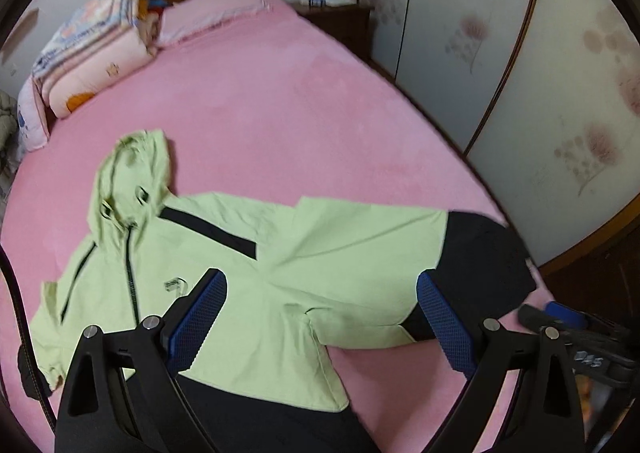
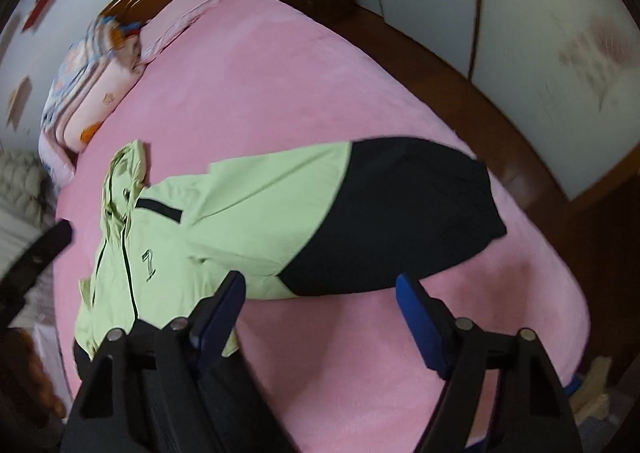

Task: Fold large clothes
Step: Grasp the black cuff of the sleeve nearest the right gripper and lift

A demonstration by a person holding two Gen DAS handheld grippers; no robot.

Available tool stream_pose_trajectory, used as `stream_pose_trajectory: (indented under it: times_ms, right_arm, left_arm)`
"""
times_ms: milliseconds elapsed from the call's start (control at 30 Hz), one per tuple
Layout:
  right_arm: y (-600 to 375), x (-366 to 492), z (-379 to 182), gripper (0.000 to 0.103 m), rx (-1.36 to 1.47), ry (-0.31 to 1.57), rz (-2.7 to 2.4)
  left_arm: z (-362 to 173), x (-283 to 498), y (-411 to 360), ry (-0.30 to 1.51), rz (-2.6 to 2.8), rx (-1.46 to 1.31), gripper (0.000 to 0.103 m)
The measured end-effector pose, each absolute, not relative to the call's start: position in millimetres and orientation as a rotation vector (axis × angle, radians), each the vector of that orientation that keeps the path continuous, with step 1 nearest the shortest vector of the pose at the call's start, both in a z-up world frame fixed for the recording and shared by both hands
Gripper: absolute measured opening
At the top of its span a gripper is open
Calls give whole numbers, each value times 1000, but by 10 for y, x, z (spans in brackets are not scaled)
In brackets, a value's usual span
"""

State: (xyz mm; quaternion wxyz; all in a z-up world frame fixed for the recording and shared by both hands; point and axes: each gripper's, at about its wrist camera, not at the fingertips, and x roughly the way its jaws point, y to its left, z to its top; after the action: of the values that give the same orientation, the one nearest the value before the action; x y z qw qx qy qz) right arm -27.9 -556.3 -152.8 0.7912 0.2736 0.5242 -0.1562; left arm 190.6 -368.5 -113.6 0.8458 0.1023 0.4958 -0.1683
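A light green hooded jacket (image 1: 280, 253) with black panels lies face up and zipped on the pink bed (image 1: 300, 93), its hood (image 1: 132, 173) pointing toward the pillows. One sleeve stretches out to the right and ends in a black section (image 1: 480, 265). My left gripper (image 1: 320, 293) hovers open above the jacket's chest and sleeve root, with nothing between its blue pads. In the right wrist view the jacket (image 2: 248, 213) and its black sleeve end (image 2: 400, 213) lie ahead. My right gripper (image 2: 320, 293) stands open over the sleeve's lower edge and bare sheet, holding nothing.
A pink pillow (image 1: 212, 13) and a folded patterned quilt (image 1: 92, 53) lie at the head of the bed by the wooden headboard. A dark nightstand (image 1: 340, 17) and flowered wardrobe doors (image 1: 520, 53) stand along the right side. The bed's wooden edge (image 2: 460, 93) runs close to the sleeve.
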Motion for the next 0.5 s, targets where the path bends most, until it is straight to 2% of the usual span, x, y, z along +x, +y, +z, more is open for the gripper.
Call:
stream_pose_trajectory:
  times_ms: [67,167,500]
  right_arm:
    - [-5747,-355,-1723,59,637,1139,-356]
    - [-5976,-435,-1996,51,722,1159,-384]
    - [-6501,-735,-2662,50,975,1154,-510]
  left_arm:
    - [-1394,1992,-3757,1093,-344,221,93]
    - [-1684,2056,-3838,1125,-349,229,93]
    - [-2203,2184,-3960,1161,-299,333,93]
